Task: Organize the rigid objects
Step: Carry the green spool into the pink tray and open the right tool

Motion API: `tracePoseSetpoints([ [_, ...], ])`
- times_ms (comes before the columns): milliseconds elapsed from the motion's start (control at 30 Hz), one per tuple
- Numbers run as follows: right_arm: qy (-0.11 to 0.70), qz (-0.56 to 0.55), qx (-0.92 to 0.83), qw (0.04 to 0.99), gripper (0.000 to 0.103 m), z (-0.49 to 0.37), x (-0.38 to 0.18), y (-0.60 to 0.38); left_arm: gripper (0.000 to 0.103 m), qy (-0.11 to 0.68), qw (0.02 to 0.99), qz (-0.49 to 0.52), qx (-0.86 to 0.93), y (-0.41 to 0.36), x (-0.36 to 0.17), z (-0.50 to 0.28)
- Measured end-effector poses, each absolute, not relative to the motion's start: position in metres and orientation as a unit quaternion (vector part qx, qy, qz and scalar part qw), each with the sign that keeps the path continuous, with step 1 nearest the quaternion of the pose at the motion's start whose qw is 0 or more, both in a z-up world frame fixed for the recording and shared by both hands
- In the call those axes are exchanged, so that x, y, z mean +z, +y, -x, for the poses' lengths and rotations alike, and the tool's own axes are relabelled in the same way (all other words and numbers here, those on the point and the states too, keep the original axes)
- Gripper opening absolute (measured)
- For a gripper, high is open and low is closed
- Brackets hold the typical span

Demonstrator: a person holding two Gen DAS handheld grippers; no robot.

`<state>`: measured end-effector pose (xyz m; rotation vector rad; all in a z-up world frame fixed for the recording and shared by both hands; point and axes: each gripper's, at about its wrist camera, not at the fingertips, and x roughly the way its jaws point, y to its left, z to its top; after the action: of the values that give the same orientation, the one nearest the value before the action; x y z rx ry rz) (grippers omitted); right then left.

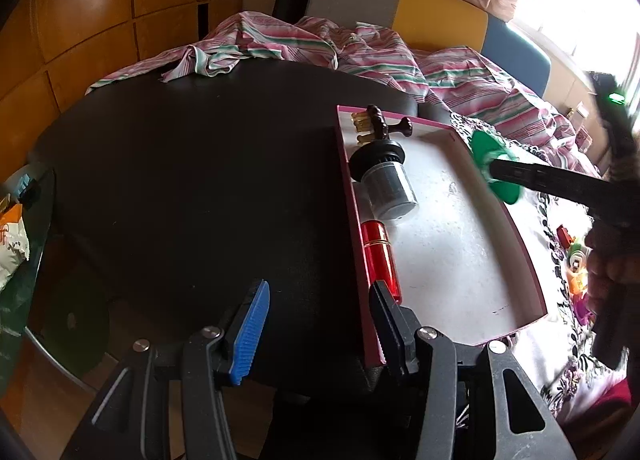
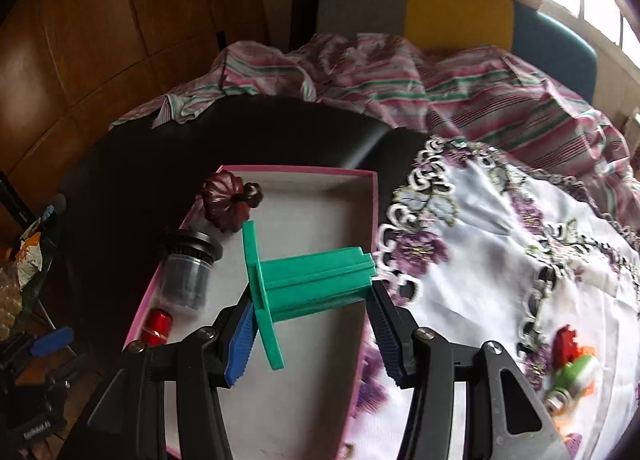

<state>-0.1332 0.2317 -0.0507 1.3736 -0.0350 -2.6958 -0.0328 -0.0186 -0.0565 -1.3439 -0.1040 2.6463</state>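
A pink box (image 1: pixel 347 180) with a white floor lies on the black table (image 1: pixel 200 180). Along its left wall sit a dark red knobbed stamp (image 1: pixel 380 124), a black-lidded jar (image 1: pixel 390 184) on its side and a red cylinder (image 1: pixel 380 256). My left gripper (image 1: pixel 320 328) is open, its right finger against the box's near left corner, and nothing is held. My right gripper (image 2: pixel 312 300) is shut on a green plastic spool (image 2: pixel 316 276), gripped end to end and hanging above the box (image 2: pixel 304 170). The left wrist view shows the spool (image 1: pixel 482 148) over the box's far right wall.
A white embroidered cloth (image 2: pixel 500 260) lies right of the box, with small red, green and orange toys (image 2: pixel 572 372) on it. A striped pink cloth (image 1: pixel 360 48) is heaped at the back. A person's hand (image 1: pixel 608 260) holds the right gripper. Bags sit at the far left (image 1: pixel 12 244).
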Motion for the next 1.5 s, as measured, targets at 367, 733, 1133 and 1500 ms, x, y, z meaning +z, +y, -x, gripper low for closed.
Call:
tracePoseSetpoints([
  [367, -0.002, -0.501, -0.864, 0.040, 0.054, 0.214, -0.094, 0.191, 0.053, -0.051, 0.071, 0.464, 0.882, -0.033, -0.065, 0.039],
  [733, -0.027, -0.491, -0.869, 0.056, 0.060, 0.200, -0.093, 0.196, 0.053, -0.056, 0.071, 0.466, 0.880, -0.035, -0.068, 0.039],
  [1133, -0.027, -0.480, -0.875, 0.061, 0.064, 0.179, -0.082, 0.199, 0.056, -0.048, 0.068, 0.446, 0.891, -0.033, -0.058, 0.029],
  [1500, -0.014, -0.466, -0.883, 0.058, 0.064, 0.149, -0.072, 0.198, 0.057, -0.047, 0.072, 0.437, 0.896, -0.033, -0.051, 0.023],
])
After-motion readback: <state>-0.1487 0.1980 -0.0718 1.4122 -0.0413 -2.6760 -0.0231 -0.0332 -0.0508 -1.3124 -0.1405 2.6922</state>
